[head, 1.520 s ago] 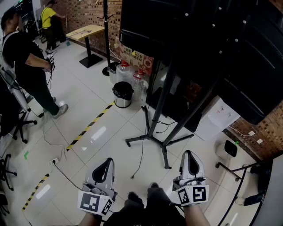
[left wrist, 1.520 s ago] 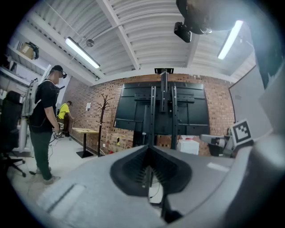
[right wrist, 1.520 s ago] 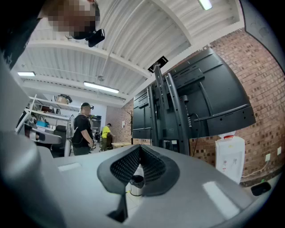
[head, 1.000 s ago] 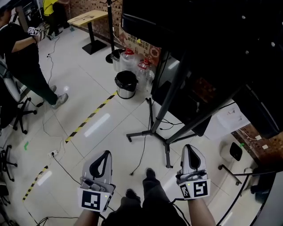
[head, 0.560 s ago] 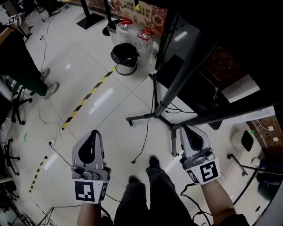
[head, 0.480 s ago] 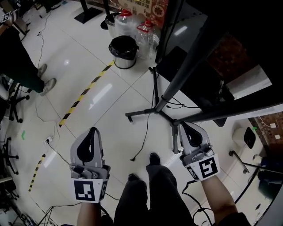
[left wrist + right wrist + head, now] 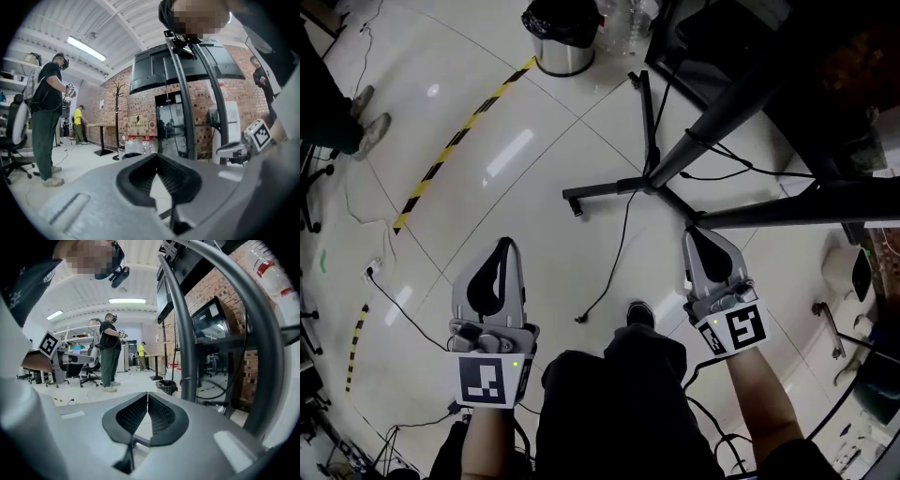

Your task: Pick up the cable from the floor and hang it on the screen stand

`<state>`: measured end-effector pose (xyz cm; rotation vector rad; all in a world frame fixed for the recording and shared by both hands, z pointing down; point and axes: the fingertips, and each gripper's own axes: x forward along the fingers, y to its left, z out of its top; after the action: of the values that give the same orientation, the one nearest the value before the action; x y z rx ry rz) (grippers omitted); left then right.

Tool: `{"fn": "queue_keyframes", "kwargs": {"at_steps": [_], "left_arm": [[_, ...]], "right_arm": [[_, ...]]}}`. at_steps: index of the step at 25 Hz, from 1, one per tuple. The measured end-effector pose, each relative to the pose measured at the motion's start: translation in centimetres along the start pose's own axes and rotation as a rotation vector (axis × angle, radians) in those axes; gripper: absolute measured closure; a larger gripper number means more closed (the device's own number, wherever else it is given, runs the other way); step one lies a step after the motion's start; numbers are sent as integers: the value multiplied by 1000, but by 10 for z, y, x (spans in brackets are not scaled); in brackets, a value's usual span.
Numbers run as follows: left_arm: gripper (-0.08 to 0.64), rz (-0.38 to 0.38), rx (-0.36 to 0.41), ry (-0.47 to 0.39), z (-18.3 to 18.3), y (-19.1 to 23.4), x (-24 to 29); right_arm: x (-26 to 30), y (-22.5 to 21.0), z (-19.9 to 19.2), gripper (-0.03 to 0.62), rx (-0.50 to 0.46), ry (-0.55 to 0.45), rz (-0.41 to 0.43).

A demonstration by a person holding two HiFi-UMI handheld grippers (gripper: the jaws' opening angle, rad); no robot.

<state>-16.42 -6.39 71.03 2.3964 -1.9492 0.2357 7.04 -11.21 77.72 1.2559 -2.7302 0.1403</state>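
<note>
- Both forearms reach out ahead of me, either side of my bent legs, with the marker cubes facing up at the head camera.
- The left gripper [image 7: 502, 246] points forward, close to level, out to the left of the stand [image 7: 710, 123] and well apart from its base.
- In the left gripper view, the left gripper [image 7: 157, 156] has its jaws brought together at the tips, with nothing between them, only floor showing through the gap behind.
- The right gripper [image 7: 700, 235] also points forward, with its tip just short of the stand's near leg. I cannot tell whether it touches.
- In the right gripper view, the right gripper [image 7: 147, 394] is closed, pads meeting along one line and empty. The stand's dark poles rise close on its right.
- The cable [image 7: 620, 251] lies on the tiles. It runs from the stand's base toward me in a loose curve.
- Its free end rests just left of my shoe [image 7: 639, 314], on my side of the stand.
- That end sits between the two grippers, ahead of neither tip. Both tools are clear of the cable.
- Beyond the stand, on its left, are a lined bin [image 7: 562, 37] and a strip of striped tape [image 7: 461, 134].
</note>
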Motion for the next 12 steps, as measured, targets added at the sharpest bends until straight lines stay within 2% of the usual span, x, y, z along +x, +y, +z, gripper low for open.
{"fn": "queue_keyframes", "kwargs": {"at_steps": [6,10,12], "left_arm": [[555,1,8,-25,-75,9,15],[555,-35,144,-26,-112,9,23],[555,-55,130,-42,-125,15,27]], "right_arm": [[30,-8,-75,583,-7,2,10],[48,-9,-120,583,-20,18,9],[56,-11,-140,573,-12,32,4]]}}
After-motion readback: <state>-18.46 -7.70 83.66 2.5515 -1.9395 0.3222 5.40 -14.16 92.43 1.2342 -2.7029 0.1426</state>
